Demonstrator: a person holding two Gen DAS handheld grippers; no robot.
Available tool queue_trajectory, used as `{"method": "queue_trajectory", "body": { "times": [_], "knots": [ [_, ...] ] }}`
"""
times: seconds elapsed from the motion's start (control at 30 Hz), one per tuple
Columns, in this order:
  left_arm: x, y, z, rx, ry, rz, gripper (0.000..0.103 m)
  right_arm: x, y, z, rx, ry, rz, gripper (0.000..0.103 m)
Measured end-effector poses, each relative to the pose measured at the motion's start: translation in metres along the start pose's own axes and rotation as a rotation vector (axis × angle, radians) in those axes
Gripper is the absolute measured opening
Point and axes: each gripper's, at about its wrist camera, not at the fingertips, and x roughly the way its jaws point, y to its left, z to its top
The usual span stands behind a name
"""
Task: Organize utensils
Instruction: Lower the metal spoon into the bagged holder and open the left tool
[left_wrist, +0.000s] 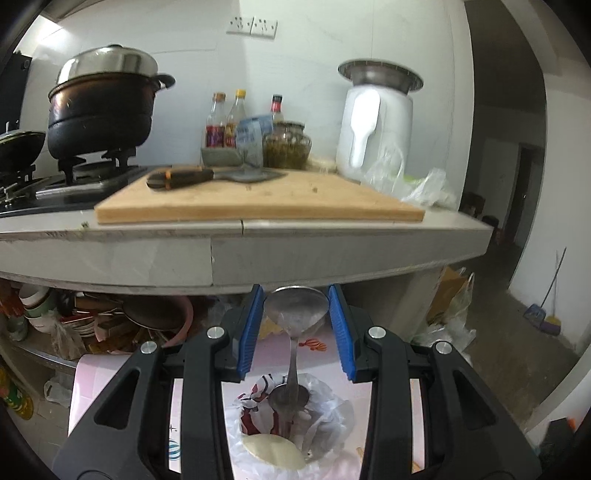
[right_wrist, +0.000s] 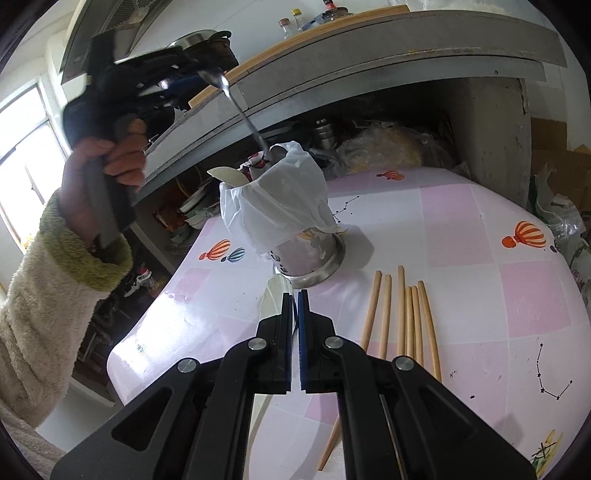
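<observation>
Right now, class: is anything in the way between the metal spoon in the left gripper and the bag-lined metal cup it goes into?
Nothing visible. The left gripper holds the metal spoon by its bowl, and its handle already hangs into the cup, beside a pale spoon.

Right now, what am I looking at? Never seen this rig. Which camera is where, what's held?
No robot arm here: a person holds a two-finger gripper in each hand, each with a fisheye camera looking along its fingers.

The left wrist view shows the left gripper clamped on the bowl of a metal spoon, whose handle hangs down into the bag-lined steel utensil holder. Behind is a kitchen counter with a cutting board.

The right wrist view shows the right gripper, jaws closed, apparently empty. It looks over a pink checked table with the same holder, wooden chopsticks lying loose beside it, and the person's left hand lifting the spoon.
</observation>
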Motion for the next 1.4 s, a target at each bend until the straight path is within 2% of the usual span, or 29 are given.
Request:
{"method": "queue_trajectory", "body": {
  "times": [0.2,0.47,0.77,0.97,1.1,1.2,1.4],
  "knots": [
    [0.028,0.008,-0.019,0.008,0.060,0.026,0.035,0.002,-0.002,0.001,0.006,0.006,-0.001,0.003],
    [0.040,0.020,-0.043,0.017,0.116,0.048,0.035,0.005,-0.003,0.001,0.014,0.013,-0.001,0.003],
    [0.050,0.010,-0.071,0.135,0.151,0.107,0.033,0.003,-0.002,0.002,0.007,0.013,-0.005,0.003],
    [0.054,0.001,-0.077,0.209,0.162,0.145,0.033,0.002,-0.002,0.002,0.014,0.011,-0.005,0.003],
    [0.046,0.006,-0.073,0.187,0.152,0.145,0.034,0.002,-0.004,0.002,0.016,0.011,-0.008,0.003],
    [0.033,0.015,-0.069,0.126,0.151,0.142,0.047,0.001,-0.004,0.003,0.013,0.005,-0.013,0.003],
    [-0.016,0.033,-0.075,0.016,0.099,0.117,0.053,-0.009,-0.002,0.013,0.003,-0.034,-0.017,0.003]
  ]
}}
